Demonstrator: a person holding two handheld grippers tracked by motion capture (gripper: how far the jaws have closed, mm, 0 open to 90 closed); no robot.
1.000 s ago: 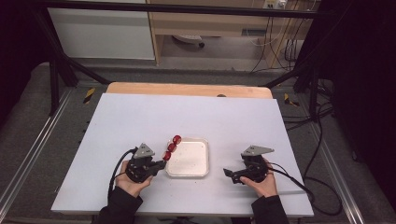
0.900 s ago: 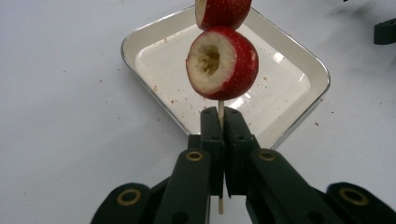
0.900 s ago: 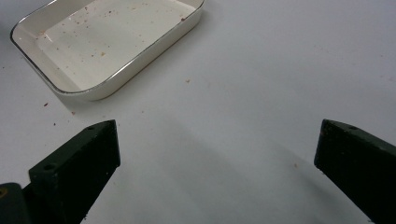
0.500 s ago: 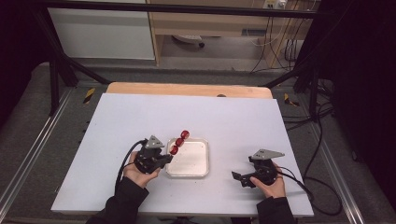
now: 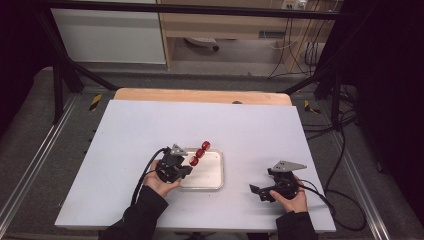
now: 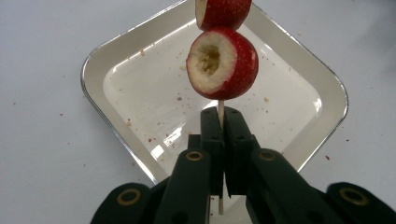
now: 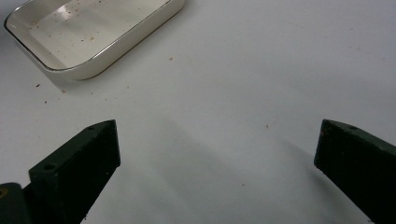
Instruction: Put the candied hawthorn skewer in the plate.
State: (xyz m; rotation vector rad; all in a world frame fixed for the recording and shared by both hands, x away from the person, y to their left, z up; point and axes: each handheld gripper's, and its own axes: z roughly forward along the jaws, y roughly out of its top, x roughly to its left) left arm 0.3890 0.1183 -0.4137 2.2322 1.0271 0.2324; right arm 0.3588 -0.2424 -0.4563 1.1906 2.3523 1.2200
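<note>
My left gripper is shut on the thin wooden stick of a skewer that carries three red cored fruits. The skewer slants up and away over the far left corner of the white tray. In the left gripper view the nearest fruit shows its hollowed pale core, just above the closed left gripper, with the tray beneath. My right gripper is low over the table, right of the tray. Its jaws stand open with nothing between them.
The tray holds only crumbs and red specks. The white tabletop stretches wide behind and to both sides. A wooden strip edges the far side. Cables trail from both grippers toward the near edge.
My left gripper has carried the skewer to the right and a little away, over the tray's corner. The right gripper has drifted slightly right, still open.
</note>
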